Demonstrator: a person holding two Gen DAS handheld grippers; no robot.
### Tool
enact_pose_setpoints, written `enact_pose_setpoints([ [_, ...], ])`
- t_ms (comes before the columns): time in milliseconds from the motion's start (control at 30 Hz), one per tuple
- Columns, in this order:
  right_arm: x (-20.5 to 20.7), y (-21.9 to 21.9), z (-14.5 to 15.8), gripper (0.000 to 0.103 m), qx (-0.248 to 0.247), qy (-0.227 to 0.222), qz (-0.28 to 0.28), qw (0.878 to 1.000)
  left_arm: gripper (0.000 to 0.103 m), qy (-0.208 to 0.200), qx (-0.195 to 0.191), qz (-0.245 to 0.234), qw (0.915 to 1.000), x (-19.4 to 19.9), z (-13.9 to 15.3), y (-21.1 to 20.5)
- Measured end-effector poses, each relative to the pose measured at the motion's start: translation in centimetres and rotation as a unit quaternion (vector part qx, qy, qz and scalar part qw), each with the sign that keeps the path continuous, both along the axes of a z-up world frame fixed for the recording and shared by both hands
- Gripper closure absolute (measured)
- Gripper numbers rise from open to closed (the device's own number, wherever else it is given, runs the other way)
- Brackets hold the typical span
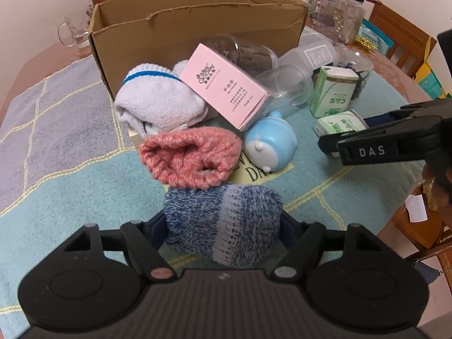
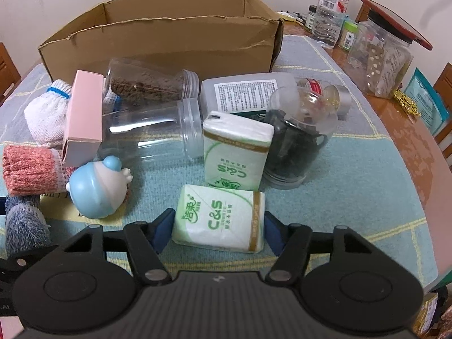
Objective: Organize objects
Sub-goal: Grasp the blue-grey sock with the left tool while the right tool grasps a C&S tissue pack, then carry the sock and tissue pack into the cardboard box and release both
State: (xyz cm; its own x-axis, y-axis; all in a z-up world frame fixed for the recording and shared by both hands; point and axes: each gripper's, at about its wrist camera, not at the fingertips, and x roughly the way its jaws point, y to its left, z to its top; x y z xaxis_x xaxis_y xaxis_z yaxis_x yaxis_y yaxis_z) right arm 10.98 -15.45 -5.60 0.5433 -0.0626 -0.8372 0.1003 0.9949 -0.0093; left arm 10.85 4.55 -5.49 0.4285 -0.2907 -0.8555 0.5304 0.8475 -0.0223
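Between the right gripper (image 2: 219, 230) pads, clenched, a tissue pack (image 2: 220, 221) lies crosswise.

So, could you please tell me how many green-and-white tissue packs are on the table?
2. One green-and-white tissue pack lies between the right tool fingers; the other stands just behind it, against a dark-filled clear jar. Others may be hidden.

Soft, even indoor light is falling from overhead, so I am seeing only faint shadows under my own black housings and beside the cardboard box (image 1: 195, 36). My fisheye lenses are bending both views hard, curving the counter (image 2: 353, 169) and darkening the corners. Glare is glinting off the clear plastic jar (image 2: 152, 130) and the glossy wood at the right, while the far clutter is looking slightly soft and grainy.
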Motion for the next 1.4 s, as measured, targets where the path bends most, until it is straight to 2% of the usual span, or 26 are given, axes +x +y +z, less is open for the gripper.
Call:
enact_pose_setpoints([
  [433,-1.4,-0.7,1.9,0.034,0.003,-0.002,0.032,0.999,0.030,0.010,0.013,-0.018,0.9997,-1.4,1.7,0.5],
  [733,-2.1,-0.7,0.0,0.031,0.003,0.036,0.045,0.998,0.030,0.023,0.027,-0.023,0.9991,-2.3,1.8,0.9],
  [900,-2.1,-0.6,-0.3,0.027,0.002,0.032,0.048,0.998,0.030,0.023,0.026,-0.033,0.9989,-2.6,2.2,0.7],
  [1067,-1.9,-0.5,-0.3,0.034,0.002,0.032,0.053,0.998,0.030,0.025,0.014,-0.036,0.9989,-2.8,3.4,0.8],
  [1400,-2.2,-1.2,1.2,0.034,0.022,0.029,0.047,0.998,0.030,0.033,0.007,-0.034,0.9989,-1.2,6.2,1.1],
])
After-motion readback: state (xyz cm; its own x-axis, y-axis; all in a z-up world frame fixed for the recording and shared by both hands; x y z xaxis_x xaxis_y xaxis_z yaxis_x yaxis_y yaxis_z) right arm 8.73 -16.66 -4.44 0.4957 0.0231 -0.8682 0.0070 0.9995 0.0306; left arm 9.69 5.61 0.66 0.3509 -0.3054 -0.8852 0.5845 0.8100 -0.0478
